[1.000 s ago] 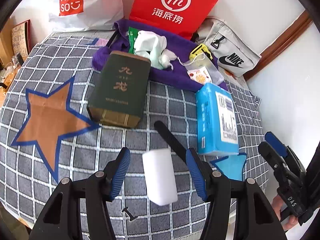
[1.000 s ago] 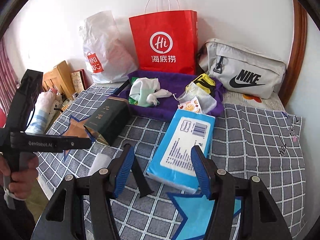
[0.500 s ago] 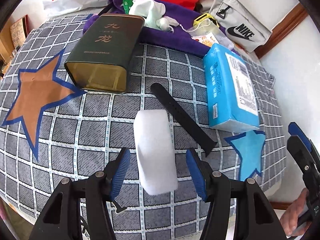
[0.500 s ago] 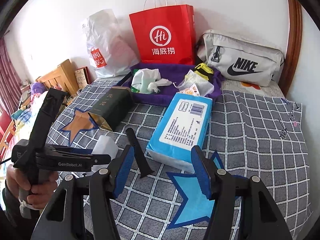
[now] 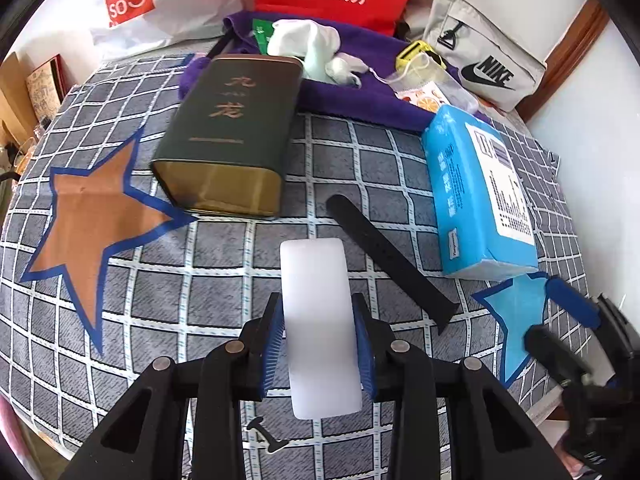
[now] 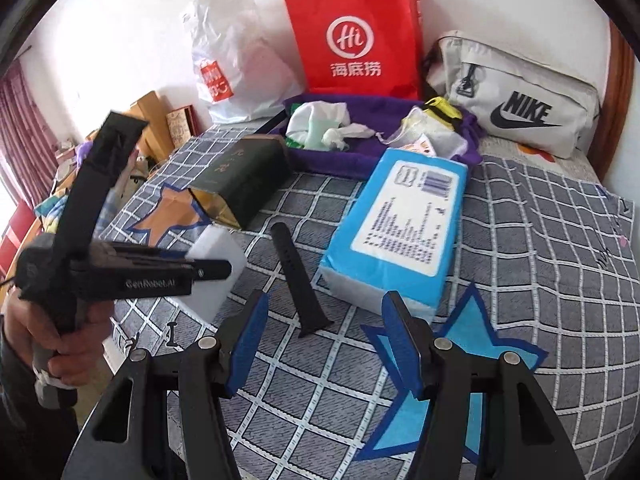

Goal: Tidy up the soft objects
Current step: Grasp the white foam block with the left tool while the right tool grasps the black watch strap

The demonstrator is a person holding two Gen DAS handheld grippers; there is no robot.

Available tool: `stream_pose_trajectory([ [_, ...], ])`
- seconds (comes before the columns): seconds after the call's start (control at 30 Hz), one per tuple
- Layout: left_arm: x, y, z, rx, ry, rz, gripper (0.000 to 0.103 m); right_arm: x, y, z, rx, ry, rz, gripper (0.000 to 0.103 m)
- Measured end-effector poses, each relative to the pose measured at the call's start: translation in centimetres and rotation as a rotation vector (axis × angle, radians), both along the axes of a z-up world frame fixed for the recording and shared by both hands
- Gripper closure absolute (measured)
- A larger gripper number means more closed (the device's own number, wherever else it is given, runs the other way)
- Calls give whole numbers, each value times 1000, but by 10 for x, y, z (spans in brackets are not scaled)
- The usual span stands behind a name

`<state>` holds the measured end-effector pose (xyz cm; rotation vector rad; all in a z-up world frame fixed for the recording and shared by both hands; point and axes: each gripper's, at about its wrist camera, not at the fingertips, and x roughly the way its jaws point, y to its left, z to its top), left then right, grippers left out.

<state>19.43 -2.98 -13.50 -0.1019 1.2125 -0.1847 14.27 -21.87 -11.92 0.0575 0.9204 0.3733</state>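
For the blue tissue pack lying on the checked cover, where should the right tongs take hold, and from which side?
Grip the blue tissue pack across its two long sides, near its closer end, coming down from above. It lies flat with its label up and its short end toward the right tongs, which stand open, and the long sides look free. The black strap lies close on its left, so stay clear of it.

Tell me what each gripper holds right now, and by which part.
The left gripper has just closed on the white sponge block, pads on its long sides near the near end. The right gripper holds nothing.

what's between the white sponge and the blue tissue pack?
A black watch strap lies diagonally between white sponge and blue tissue pack; clearest in left wrist view.
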Motion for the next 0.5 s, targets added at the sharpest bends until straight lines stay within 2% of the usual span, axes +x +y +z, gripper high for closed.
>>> stream_pose_trajectory([
  [0.17,-2,23,2,-16,-6,30,72,1,18,-17,-22,17,48,47],
  [0.3,-2,41,-1,-42,3,72,72,6,28,-36,-37,54,56,61],
  [0.5,1,65,-6,-82,14,108,72,13,42,-55,-96,87,68,62],
])
